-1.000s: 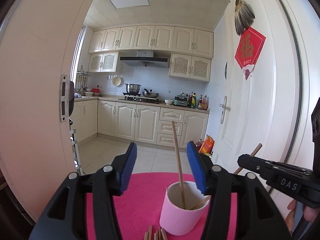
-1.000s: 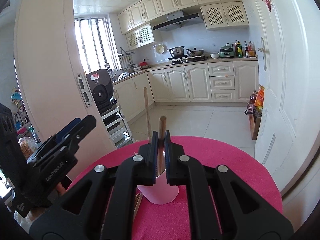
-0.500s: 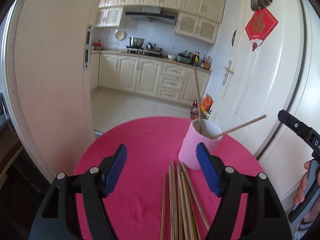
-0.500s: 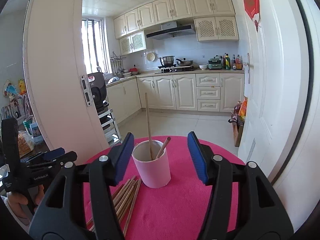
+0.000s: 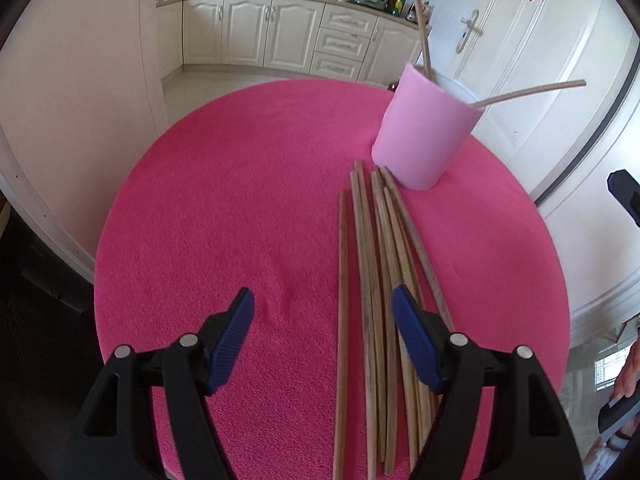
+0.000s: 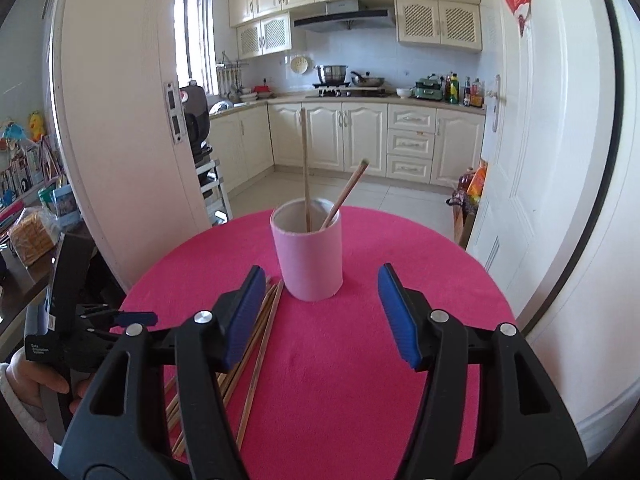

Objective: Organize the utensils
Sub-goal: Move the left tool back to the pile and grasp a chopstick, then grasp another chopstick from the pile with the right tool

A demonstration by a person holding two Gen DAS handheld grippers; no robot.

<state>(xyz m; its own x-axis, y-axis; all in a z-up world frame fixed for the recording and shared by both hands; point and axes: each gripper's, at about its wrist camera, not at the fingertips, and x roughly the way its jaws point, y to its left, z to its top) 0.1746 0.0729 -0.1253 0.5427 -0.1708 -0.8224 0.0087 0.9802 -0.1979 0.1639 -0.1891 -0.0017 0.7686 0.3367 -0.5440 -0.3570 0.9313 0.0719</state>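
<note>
A pink cup (image 5: 425, 136) stands on the round pink table (image 5: 224, 208) and holds two wooden chopsticks (image 6: 306, 168). Several more chopsticks (image 5: 372, 280) lie flat on the table in front of the cup. My left gripper (image 5: 322, 312) is open and empty, low over the near ends of the loose chopsticks. My right gripper (image 6: 320, 304) is open and empty, a little in front of the cup (image 6: 308, 254), with the loose chopsticks (image 6: 256, 344) under its left finger. The left gripper shows at the left edge of the right wrist view (image 6: 132, 316).
The table stands in a doorway to a kitchen with white cabinets (image 6: 360, 140). A white door (image 6: 532, 160) is close on the right and a door frame (image 6: 120, 120) on the left. A shelf with packets (image 6: 28, 232) is at far left.
My right gripper opened and let a chopstick drop into the cup, then drew back. My left gripper tilted down and moved back over the loose chopsticks.
</note>
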